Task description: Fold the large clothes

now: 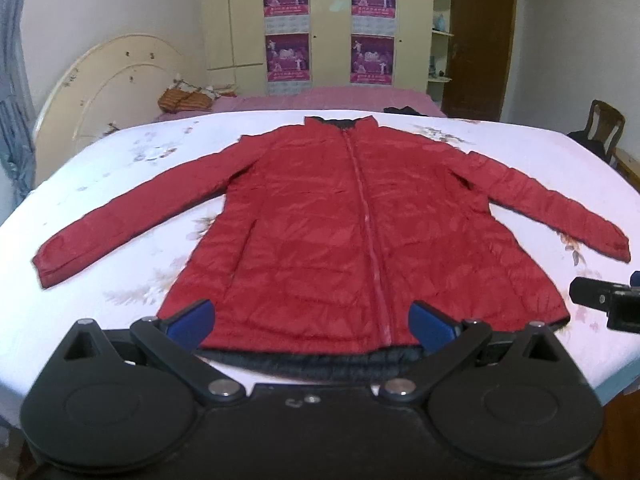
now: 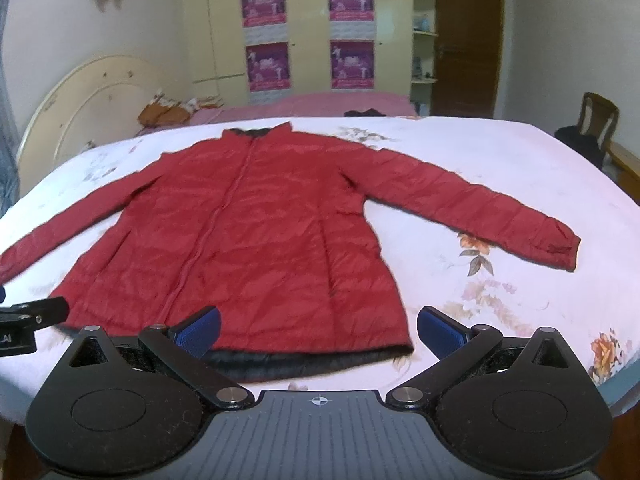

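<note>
A red quilted jacket lies flat and zipped on the white floral bed sheet, collar far, both sleeves spread out, dark lining showing at the near hem. It also shows in the right wrist view. My left gripper is open and empty, its blue pads just above the near hem. My right gripper is open and empty over the hem's right corner. The right gripper's edge shows in the left view, the left gripper's in the right view.
A cream headboard stands at the far left. A pink bedspread with pillows and dark clothes lies beyond the sheet. A wardrobe with posters stands at the back. A wooden chair stands at the right. The sheet's edge runs near me.
</note>
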`<state>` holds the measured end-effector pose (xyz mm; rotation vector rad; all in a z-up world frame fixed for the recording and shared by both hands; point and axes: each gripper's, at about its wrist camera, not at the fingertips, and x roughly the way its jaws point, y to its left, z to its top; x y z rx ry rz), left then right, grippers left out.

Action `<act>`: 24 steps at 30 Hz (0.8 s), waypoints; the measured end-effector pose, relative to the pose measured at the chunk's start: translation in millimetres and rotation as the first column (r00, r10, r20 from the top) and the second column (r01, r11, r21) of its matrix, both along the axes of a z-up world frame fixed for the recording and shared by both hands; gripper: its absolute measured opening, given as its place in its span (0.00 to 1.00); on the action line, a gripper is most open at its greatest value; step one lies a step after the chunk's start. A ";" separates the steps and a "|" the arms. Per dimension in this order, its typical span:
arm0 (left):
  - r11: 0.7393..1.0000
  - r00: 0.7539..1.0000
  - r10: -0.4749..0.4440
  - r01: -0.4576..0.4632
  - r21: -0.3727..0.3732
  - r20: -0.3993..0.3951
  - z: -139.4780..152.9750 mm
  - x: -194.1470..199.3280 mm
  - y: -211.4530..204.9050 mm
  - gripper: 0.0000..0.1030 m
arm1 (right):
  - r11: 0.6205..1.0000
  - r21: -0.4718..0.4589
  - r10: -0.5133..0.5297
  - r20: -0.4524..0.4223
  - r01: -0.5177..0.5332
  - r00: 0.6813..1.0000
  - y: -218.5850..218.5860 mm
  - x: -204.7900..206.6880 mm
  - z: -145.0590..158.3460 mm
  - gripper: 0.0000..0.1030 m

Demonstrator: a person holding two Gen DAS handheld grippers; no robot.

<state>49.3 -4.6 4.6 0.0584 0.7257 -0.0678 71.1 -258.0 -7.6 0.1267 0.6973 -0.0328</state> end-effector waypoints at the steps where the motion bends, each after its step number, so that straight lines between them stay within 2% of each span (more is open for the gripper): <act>1: 1.000 1.000 -0.002 0.002 -0.009 -0.007 -1.6 6.8 0.3 1.00 | 1.000 0.005 -0.011 0.002 0.011 1.000 -3.2 5.6 -0.4 1.00; 5: 0.998 0.999 -0.014 0.012 -0.065 -0.032 -8.8 37.1 3.4 1.00 | 0.998 0.029 -0.054 0.007 0.053 0.999 -17.5 29.5 -2.4 1.00; 8: 0.996 0.999 -0.036 0.034 -0.083 -0.021 -12.9 57.1 3.2 1.00 | 0.996 0.044 -0.083 0.014 0.083 0.996 -27.5 48.3 -6.3 1.00; 12: 0.986 0.997 -0.075 0.073 -0.148 -0.006 -18.1 91.8 3.4 0.99 | 0.989 0.078 -0.130 0.041 0.127 0.991 -42.6 69.4 -10.4 1.00; 15: 0.981 0.994 -0.103 0.105 -0.161 0.020 -22.0 114.6 0.9 0.99 | 0.976 0.107 -0.197 0.052 0.190 0.979 -57.8 87.7 -13.5 1.00; 18: 0.977 0.996 -0.060 0.072 -0.202 0.065 -23.8 135.7 7.2 0.98 | 0.952 0.129 -0.286 0.066 0.276 0.956 -77.8 103.0 -17.2 1.00; 20: 0.989 0.995 -0.030 0.043 -0.139 0.096 -24.3 148.8 4.4 0.98 | 0.930 0.147 -0.350 0.070 0.337 0.934 -94.0 109.7 -21.2 1.00; 22: 0.997 0.996 -0.055 0.058 -0.049 0.072 -26.8 166.9 -4.3 0.98 | 0.906 0.161 -0.405 0.072 0.390 0.911 -109.5 113.3 -25.0 0.99; 23: 0.996 0.996 -0.073 0.075 -0.039 0.051 -28.4 174.7 -7.0 0.96 | 0.896 0.161 -0.430 0.073 0.414 0.900 -117.3 114.1 -26.7 0.99; 24: 0.993 0.995 -0.094 0.096 -0.064 0.033 -29.6 181.6 -7.6 0.96 | 0.886 0.160 -0.450 0.070 0.435 0.890 -125.2 114.2 -28.7 0.99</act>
